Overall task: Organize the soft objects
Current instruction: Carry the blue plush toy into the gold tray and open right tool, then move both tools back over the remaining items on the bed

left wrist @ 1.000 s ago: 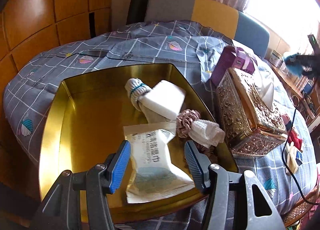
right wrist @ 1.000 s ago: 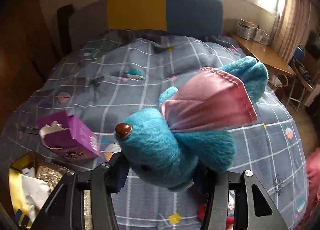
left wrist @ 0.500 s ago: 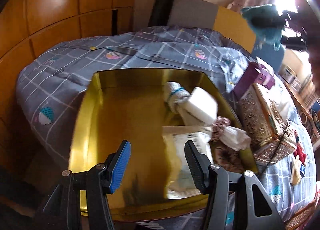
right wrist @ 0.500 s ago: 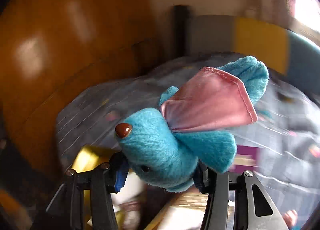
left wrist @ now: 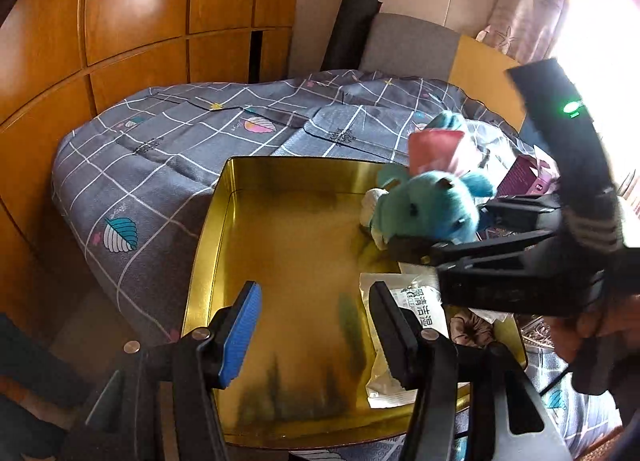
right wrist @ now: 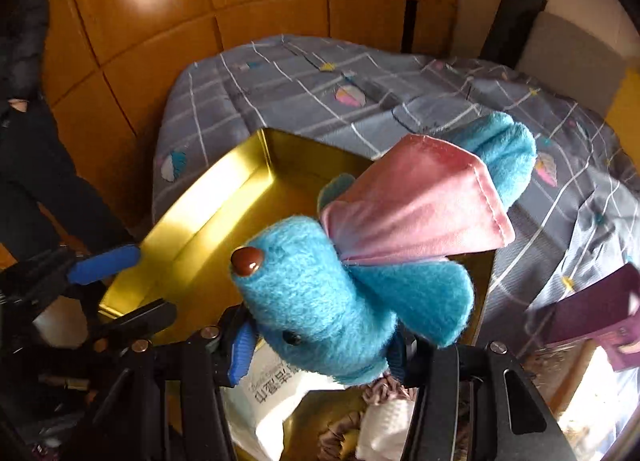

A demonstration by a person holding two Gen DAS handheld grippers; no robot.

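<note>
1. Where it hangs over the right side of the gold tin, the blue plush elephant sits between the fingers of the right gripper, its head toward the camera and its pink satin ear spread above the body.
2. The right gripper's jaws are opening at this moment, yet the plush is still lodged between them and both blue pads press its sides, so it is grasped and clear of the tin floor.
3. In the left wrist view the same plush elephant shows at the end of the right gripper, which reaches in from the right above the tin's contents.
4. Below the plush, in the gold tin, lie a white wet-wipe packet with printed characters, a dusky pink scrunchie, and a white rolled item partly hidden behind the toy.
5. The tin's left half is bare and reflective.
6. The left gripper hovers over the near edge of the tin, its jaws apart and nothing between them; the wipe packet lies beyond its right finger.
7. The tin rests on a bed with a grey checked quilt printed with small leaf shapes.
8. A purple carton lies on the quilt to the right of the tin.
9. Wooden wardrobe panels and a padded headboard stand behind the bed.
</note>
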